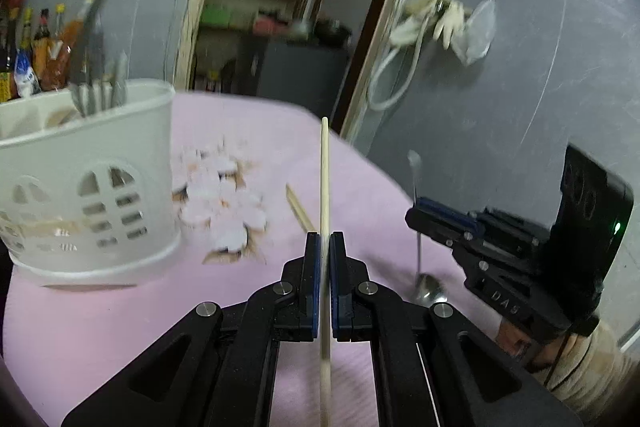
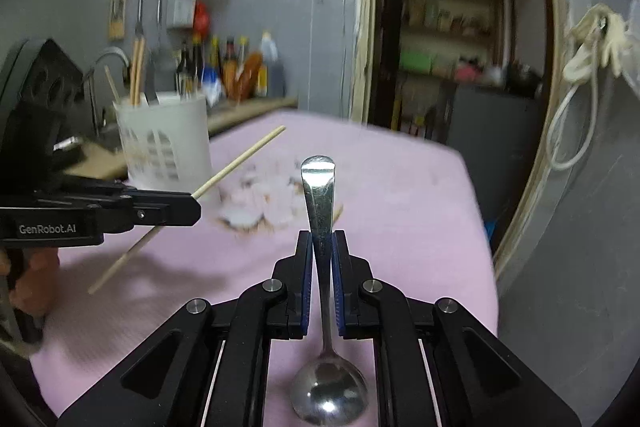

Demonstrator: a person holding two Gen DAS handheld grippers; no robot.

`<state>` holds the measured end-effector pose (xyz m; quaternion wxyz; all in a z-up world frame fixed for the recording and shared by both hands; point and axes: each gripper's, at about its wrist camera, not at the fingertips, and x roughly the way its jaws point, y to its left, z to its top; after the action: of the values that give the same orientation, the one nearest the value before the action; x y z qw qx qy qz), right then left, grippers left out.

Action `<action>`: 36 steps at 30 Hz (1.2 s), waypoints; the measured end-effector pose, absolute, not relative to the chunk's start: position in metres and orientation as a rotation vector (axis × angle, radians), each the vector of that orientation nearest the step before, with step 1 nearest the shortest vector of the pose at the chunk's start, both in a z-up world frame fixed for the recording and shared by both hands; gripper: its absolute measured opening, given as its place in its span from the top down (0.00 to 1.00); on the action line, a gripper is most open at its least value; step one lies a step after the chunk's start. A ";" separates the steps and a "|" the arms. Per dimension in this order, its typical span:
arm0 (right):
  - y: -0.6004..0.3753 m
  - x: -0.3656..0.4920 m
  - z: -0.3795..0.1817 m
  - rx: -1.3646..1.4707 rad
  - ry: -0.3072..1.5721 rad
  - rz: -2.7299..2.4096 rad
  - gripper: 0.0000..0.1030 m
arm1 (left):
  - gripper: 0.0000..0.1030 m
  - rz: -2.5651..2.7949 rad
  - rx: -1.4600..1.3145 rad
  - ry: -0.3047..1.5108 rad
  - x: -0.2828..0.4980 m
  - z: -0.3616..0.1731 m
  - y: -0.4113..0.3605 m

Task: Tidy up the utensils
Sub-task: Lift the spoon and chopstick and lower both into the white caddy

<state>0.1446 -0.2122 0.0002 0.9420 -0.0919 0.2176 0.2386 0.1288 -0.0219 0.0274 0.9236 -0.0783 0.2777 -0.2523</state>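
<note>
My left gripper (image 1: 325,241) is shut on a pale wooden chopstick (image 1: 325,171) that points away from me above the pink cloth. My right gripper (image 2: 322,239) is shut on the handle of a metal spoon (image 2: 319,195), bowl end hanging toward me. In the left wrist view the right gripper (image 1: 416,215) shows at the right with the spoon (image 1: 420,255) upright in it. From the right wrist view the left gripper (image 2: 192,205) is at the left with the chopstick (image 2: 240,163) slanting through it. A white slotted utensil holder (image 1: 92,187) (image 2: 168,143) stands at the left, with utensils in it. A second chopstick (image 1: 299,209) lies on the cloth.
The table has a pink cloth (image 1: 360,163) with a flower pattern (image 1: 224,199) in its middle. Bottles (image 2: 228,67) stand behind the holder by a grey wall. A doorway (image 2: 448,39) opens beyond the table's far edge. A hand (image 2: 32,275) grips the left tool.
</note>
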 end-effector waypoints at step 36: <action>-0.101 0.165 0.139 0.003 0.006 0.758 0.93 | 0.98 -0.173 -0.410 -0.059 0.119 0.160 0.199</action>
<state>0.1648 -0.1009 0.1392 0.9290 0.0013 0.0029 0.3701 0.1193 0.1985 0.1602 0.9749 -0.2033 -0.0292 -0.0858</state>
